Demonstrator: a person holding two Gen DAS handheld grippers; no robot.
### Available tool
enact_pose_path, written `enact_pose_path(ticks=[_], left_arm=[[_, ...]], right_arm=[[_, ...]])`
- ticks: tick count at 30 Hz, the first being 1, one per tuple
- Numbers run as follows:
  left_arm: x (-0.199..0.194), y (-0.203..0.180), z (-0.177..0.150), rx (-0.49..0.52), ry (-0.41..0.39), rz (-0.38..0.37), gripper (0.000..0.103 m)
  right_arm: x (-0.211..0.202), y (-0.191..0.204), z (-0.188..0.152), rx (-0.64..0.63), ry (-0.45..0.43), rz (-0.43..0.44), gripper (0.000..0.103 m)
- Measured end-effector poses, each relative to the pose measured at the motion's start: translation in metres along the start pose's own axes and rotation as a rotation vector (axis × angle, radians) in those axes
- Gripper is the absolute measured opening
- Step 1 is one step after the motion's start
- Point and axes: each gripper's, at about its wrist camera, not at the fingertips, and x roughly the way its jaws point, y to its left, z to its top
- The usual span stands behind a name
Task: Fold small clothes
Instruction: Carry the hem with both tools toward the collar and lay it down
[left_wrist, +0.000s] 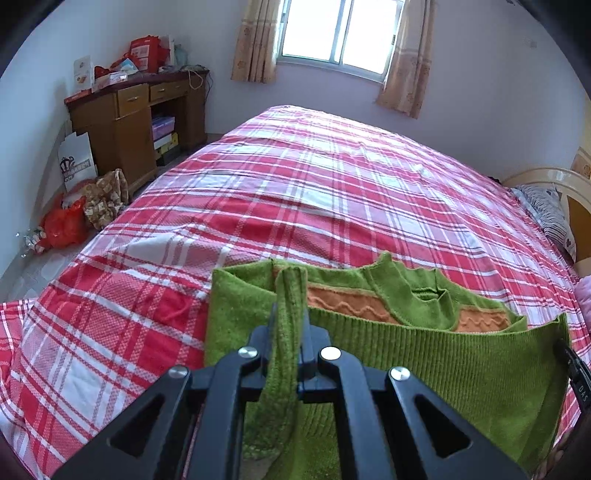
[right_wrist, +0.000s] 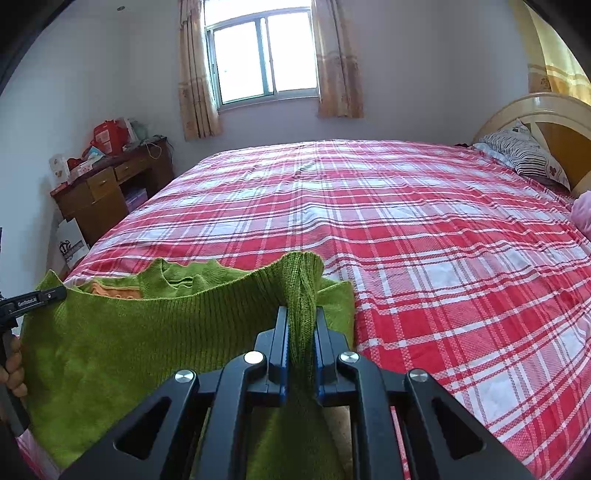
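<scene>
Left tool (left_wrist: 290, 325) pinching a bunched corner of the green sweater (left_wrist: 424, 365) at bottom centre of its view; right tool (right_wrist: 301, 325) pinching the opposite hem corner the same way. Ribbed hem stretched between both, lifted over the near edge of the bed (right_wrist: 424, 229), collar and orange band lying flat beyond it, mid-frame. To fold well: carry both corners forward evenly, keep hem taut and level, lay it on the collar line before letting go. Plaid sheet beyond is bare; desk (left_wrist: 136, 122) upper left.
</scene>
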Motion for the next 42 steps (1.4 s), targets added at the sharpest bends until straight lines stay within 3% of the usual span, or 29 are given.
enact_pose_path(ticks=[16,27,35,38,40,42], left_arm=[[0.029,-0.005,0.027,-0.026,0.005,0.027,0.005],[0.075,-0.012,0.051,-0.04,-0.008,0.106,0.005],[0.112,-0.012,0.052,-0.046,0.087,0.162,0.006],[0.119,-0.009,0.051,-0.067,0.123,0.183,0.011],[0.116,-0.009,0.051,-0.069,0.122,0.189,0.013],[0.113,-0.009,0.051,-0.072,0.127,0.18,0.023]], right_arm=[[0.032,-0.001,0.024,-0.014,0.014,-0.01,0.01],[0.093,-0.001,0.043,-0.011,0.077,-0.05,0.01],[0.128,-0.003,0.036,-0.02,0.157,-0.073,0.01],[0.14,-0.002,0.035,-0.03,0.216,-0.086,0.011],[0.141,-0.002,0.034,-0.029,0.221,-0.101,0.018],[0.141,-0.003,0.034,-0.026,0.223,-0.117,0.027]])
